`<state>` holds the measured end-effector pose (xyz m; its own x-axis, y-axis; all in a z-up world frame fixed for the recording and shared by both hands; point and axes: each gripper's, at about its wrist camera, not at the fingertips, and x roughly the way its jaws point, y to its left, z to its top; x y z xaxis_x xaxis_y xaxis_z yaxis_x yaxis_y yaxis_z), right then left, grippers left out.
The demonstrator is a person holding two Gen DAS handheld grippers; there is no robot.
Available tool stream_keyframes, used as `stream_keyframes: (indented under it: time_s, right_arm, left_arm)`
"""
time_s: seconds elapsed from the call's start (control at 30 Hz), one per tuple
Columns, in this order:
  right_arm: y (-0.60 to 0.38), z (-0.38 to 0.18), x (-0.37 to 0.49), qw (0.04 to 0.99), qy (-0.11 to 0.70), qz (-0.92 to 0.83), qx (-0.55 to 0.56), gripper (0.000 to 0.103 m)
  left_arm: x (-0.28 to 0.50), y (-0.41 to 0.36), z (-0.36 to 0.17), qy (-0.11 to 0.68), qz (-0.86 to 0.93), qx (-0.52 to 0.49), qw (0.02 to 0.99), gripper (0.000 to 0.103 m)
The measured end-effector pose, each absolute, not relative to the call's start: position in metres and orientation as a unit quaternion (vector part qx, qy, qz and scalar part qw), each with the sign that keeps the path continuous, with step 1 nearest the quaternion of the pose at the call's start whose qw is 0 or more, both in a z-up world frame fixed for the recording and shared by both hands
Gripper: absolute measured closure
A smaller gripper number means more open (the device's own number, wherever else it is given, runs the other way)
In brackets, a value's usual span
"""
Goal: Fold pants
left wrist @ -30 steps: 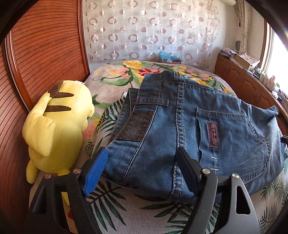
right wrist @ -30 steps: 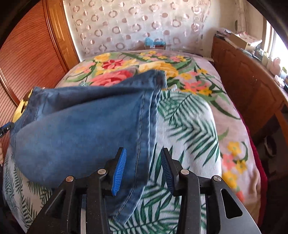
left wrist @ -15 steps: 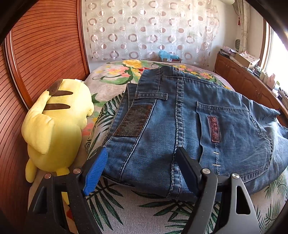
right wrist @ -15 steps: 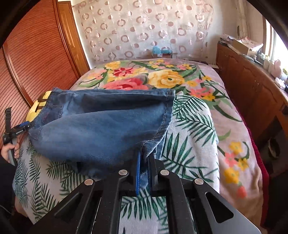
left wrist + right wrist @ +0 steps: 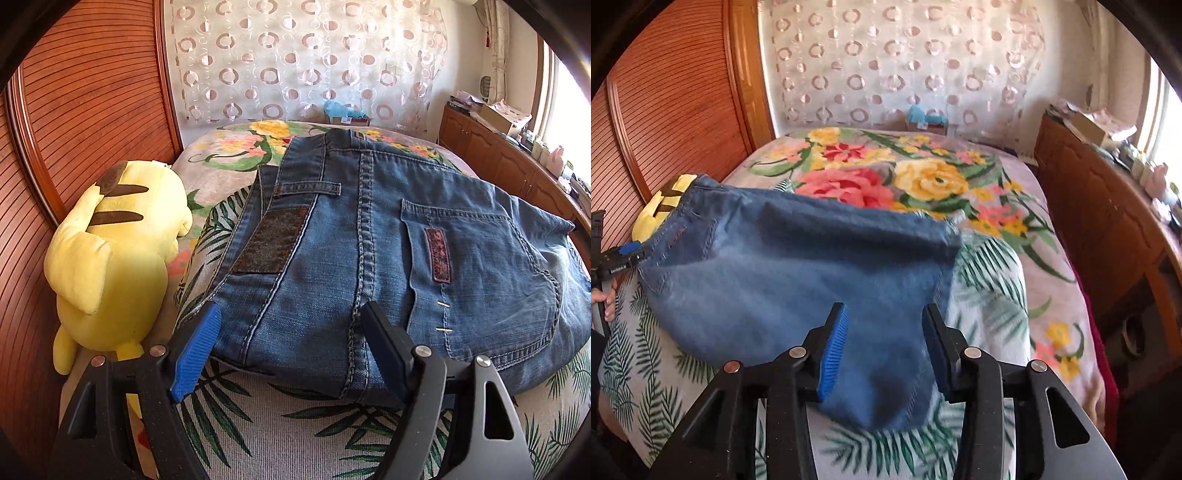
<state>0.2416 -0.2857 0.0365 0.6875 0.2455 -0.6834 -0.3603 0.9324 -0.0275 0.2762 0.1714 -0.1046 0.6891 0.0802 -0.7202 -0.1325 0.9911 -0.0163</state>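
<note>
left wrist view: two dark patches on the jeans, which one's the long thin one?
The reddish strip patch on the back pocket; the other, the leather label, is broader.

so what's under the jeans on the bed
The jeans lie on the floral bedspread, which shows all around them. Whether anything else lies beneath the denim cannot be seen.

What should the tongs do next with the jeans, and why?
Probably lift the right tongs clear. Their jaws have just been opening, and the jeans lie loose between them on the bed, so that fold looks set down. The left tongs hang open over the waistband end.
</note>
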Motion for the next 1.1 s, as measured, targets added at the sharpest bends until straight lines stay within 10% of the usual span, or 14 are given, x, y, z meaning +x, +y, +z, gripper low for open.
stream_keyframes:
  time_s: [0.83,0.9,1.1]
  right_arm:
    - [-0.083,-0.009,0.400,0.826,0.400,0.358,-0.172,0.058]
    - [-0.074,-0.011,0.407,0.818,0.408,0.364,-0.177,0.088]
    - [-0.057,0.025,0.407,0.849,0.336,0.356,-0.200,0.096]
  left_arm:
    - [0.279,0.173,-0.109,0.396,0.057,-0.040,0.916,0.024]
    - [0.278,0.173,-0.108,0.394,0.057,-0.040,0.916,0.024]
    - [0.266,0.176,-0.100,0.363,0.080,-0.046,0.927,0.024]
